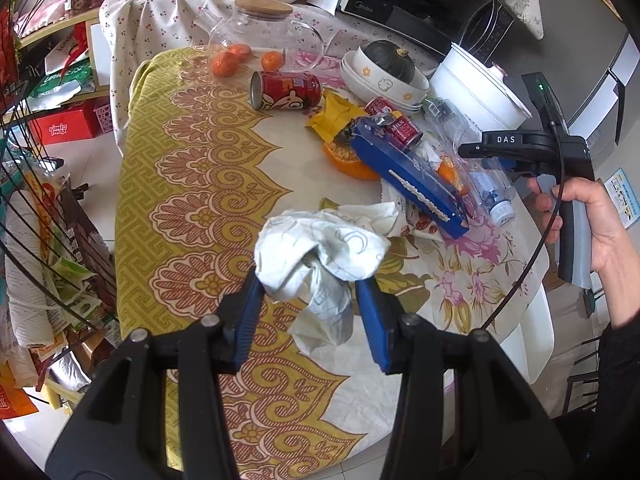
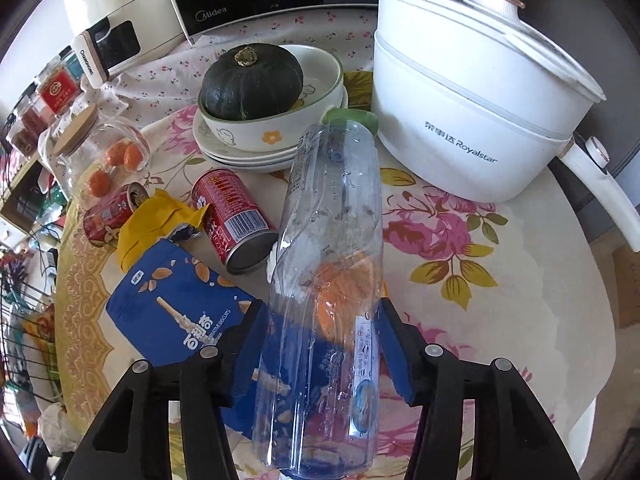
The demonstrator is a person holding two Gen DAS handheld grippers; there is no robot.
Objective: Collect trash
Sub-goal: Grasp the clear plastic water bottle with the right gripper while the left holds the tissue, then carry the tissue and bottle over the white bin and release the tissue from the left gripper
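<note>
Right wrist view: bottle (image 2: 332,264) ran up centre frame, pot (image 2: 472,120) upper right, bowl w/ squash (image 2: 252,80) upper centre, two cans (image 2: 236,220) centre-left, box (image 2: 176,304) lower left.

Home kitchen: microwave (image 1: 424,4), cooking pot (image 2: 472,108), dishes.

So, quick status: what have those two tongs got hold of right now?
Left tongs shut on crumpled paper. Right tongs clamped around clear plastic bottle. Cans, blue biscuit box, yellow wrapper not yet collected.
</note>
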